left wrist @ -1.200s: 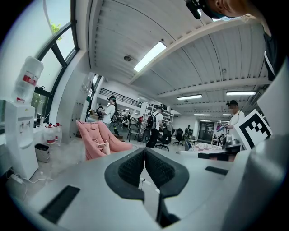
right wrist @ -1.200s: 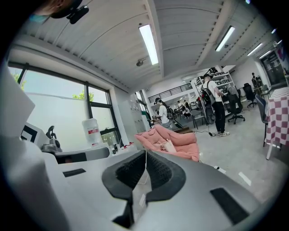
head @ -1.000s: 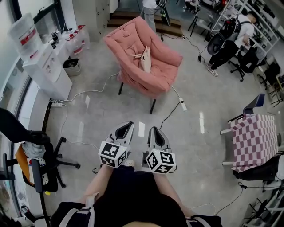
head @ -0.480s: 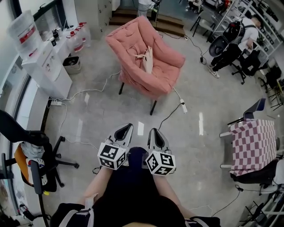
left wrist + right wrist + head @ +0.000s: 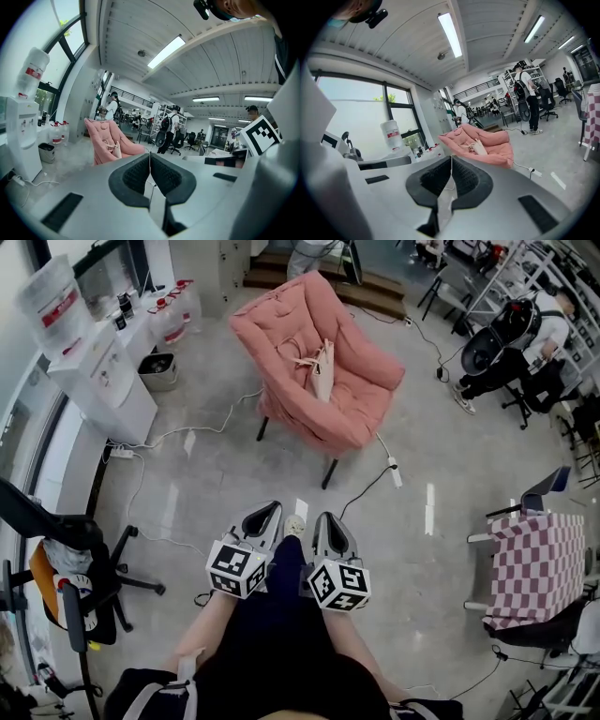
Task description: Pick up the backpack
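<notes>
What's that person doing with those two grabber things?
A person holds a hand-held gripper in each hand. The left hand-held gripper and the right hand-held gripper are both shut and empty, and point toward a pink armchair across the floor. A small beige backpack sits on its seat, not yet picked up.

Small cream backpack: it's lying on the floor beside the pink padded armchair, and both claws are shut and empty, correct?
Not quite. The small cream backpack rests on the seat of the pink padded armchair, not on the floor beside it; the head view shows this. The left claw and right claw are indeed shut and empty.
</notes>
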Available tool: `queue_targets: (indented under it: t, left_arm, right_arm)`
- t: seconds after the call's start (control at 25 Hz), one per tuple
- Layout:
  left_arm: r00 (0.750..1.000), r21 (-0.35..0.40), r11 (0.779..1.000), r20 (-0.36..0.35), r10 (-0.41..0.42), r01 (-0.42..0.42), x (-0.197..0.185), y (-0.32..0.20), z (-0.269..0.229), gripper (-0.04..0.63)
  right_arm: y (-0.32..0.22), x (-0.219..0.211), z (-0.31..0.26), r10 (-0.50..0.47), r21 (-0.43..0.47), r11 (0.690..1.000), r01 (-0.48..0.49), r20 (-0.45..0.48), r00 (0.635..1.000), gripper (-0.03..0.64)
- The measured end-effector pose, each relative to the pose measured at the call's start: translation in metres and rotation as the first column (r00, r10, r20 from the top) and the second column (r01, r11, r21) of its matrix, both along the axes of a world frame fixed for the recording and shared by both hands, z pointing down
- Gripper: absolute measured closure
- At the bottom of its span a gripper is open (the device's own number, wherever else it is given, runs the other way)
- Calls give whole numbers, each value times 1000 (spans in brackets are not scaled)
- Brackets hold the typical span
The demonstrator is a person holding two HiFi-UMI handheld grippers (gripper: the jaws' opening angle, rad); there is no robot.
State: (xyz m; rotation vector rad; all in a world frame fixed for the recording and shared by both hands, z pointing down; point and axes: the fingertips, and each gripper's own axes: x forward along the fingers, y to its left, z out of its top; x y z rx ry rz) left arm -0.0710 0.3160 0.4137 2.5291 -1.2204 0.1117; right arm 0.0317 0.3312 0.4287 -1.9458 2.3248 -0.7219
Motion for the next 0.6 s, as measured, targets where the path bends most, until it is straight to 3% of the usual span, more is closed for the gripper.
queue_targets:
  t: [0.6]
  left_arm:
    - [1000, -10, 1000, -4, -22, 22, 58, -162, -2, 577]
  right_arm:
    - [-167, 61, -2, -19, -14, 1000, 19, 2, 1000, 584]
